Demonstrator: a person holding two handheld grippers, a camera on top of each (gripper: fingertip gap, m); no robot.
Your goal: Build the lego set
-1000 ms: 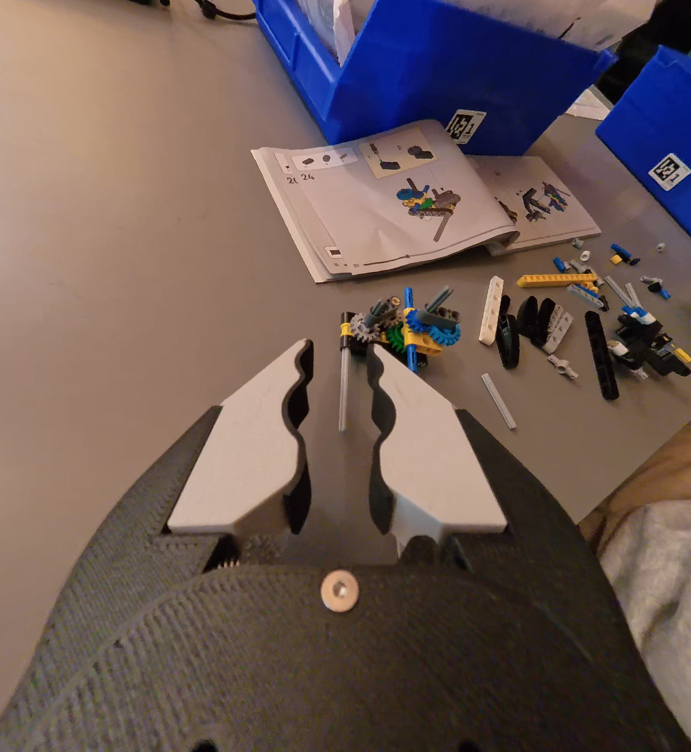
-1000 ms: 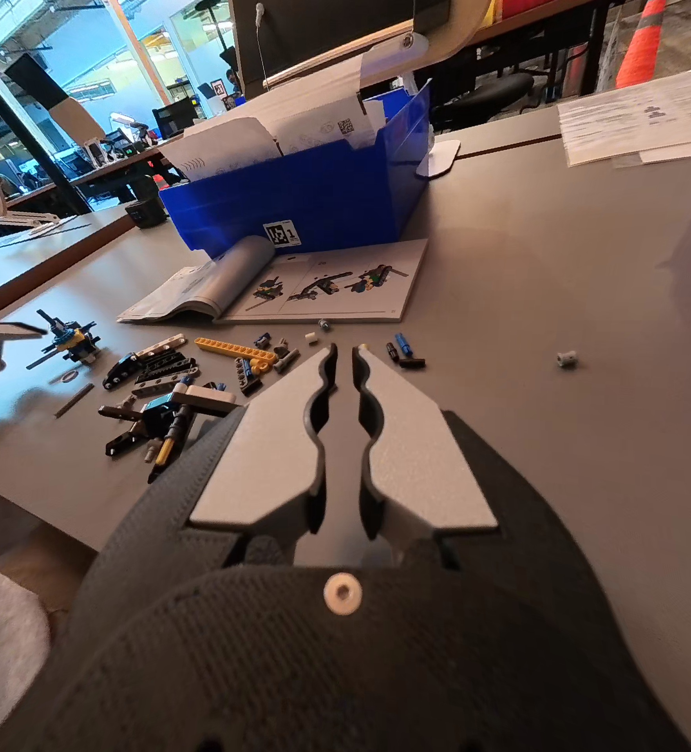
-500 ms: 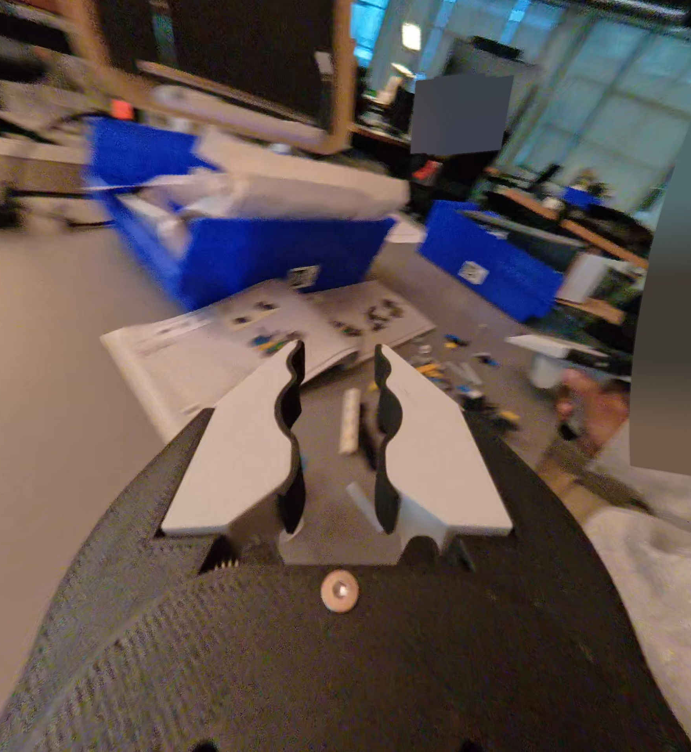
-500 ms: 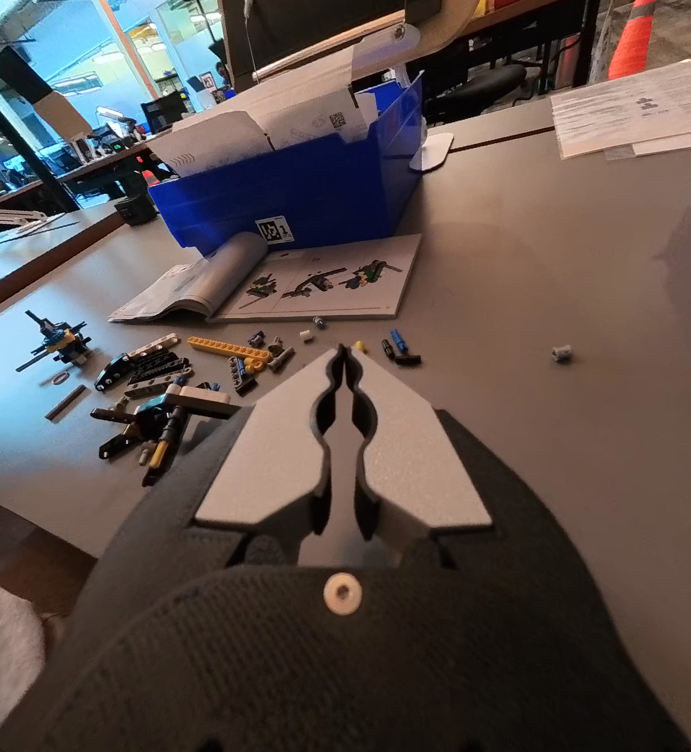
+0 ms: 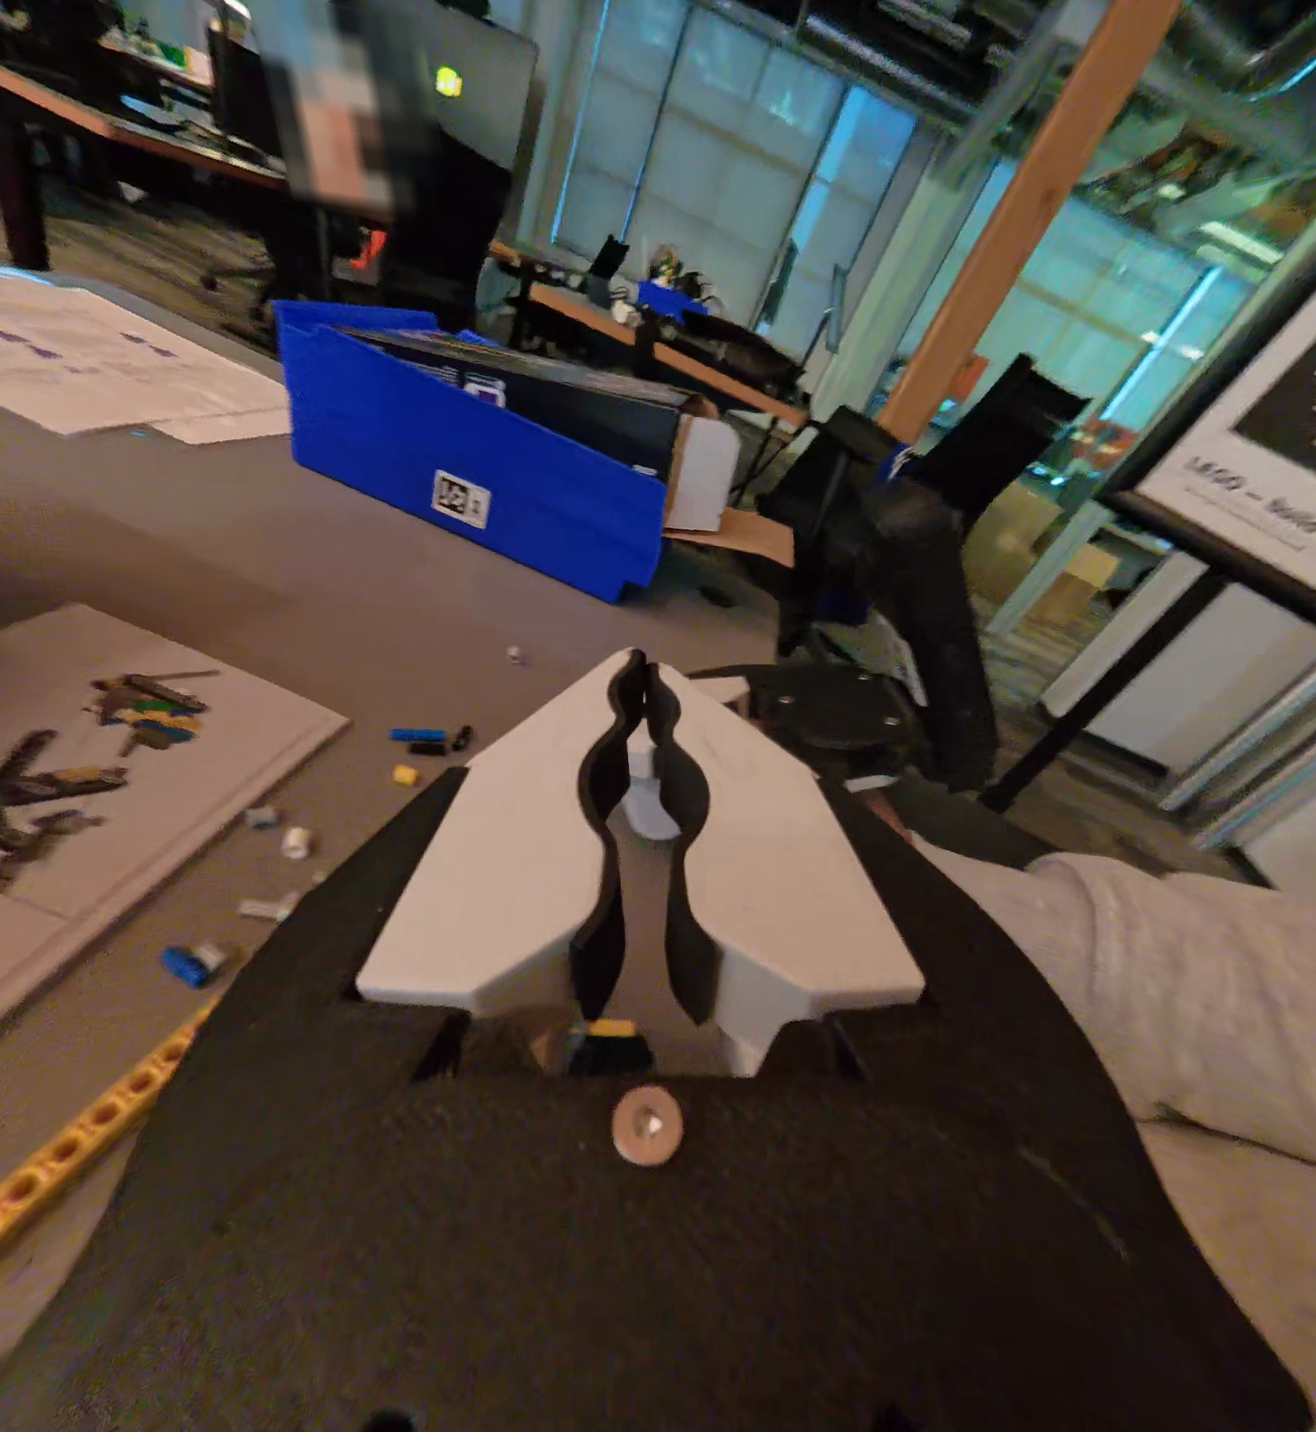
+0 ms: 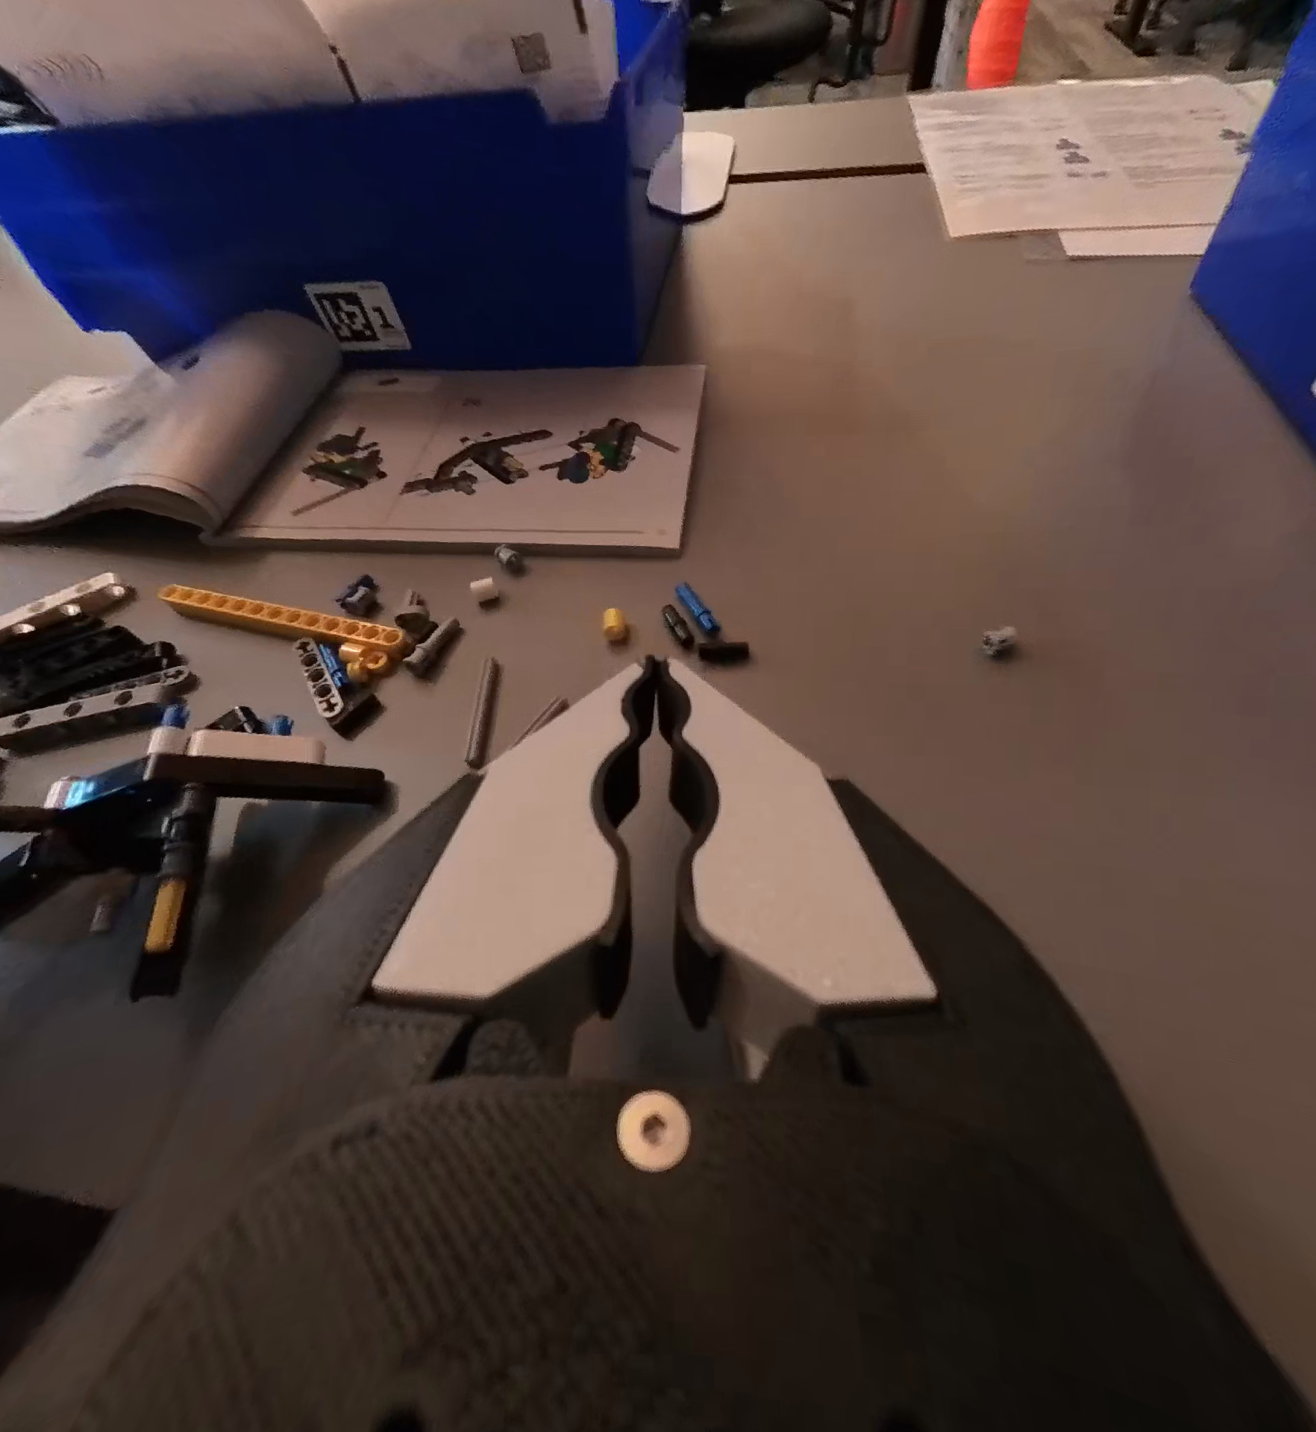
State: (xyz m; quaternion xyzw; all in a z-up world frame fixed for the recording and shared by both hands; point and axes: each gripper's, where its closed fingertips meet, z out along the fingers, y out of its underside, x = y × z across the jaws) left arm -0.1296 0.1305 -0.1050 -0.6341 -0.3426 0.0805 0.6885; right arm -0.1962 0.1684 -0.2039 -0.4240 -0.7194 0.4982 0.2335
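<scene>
My left gripper (image 5: 643,668) is shut, tips touching, low over the grey table. A pale piece (image 5: 643,806) and a yellow-and-black bit (image 5: 608,1034) show through the gap behind the tips; I cannot tell if they are held. The right gripper's black body (image 5: 833,709) lies just beyond it. My right gripper (image 6: 651,666) is shut and empty, just above the table beside a black pin (image 6: 721,651). A black, white and blue sub-assembly (image 6: 135,798) lies to its left. A long yellow beam (image 6: 275,616) also shows in the left wrist view (image 5: 58,1162).
The open instruction booklet (image 6: 484,457) lies in front of a blue bin (image 6: 329,217); a second blue bin (image 6: 1298,271) stands at the right. Black and white beams (image 6: 81,666), a blue pin (image 6: 695,604), a yellow bush (image 6: 616,624) and a grey axle (image 6: 482,713) are scattered around. A grey sleeve (image 5: 1104,969) is at the table edge. My right fingertips sit around 12 centimeters from my left ones. The left gripper is farther from the black pin (image 6: 721,651), some 15 centimeters, than the right, some 4 centimeters. My left wrist view (image 5: 458,741) looks at it from another angle.
My left gripper has swung right, away from the gear assembly, and closed from open. My right gripper has closed fully and tipped down towards the loose pieces.
</scene>
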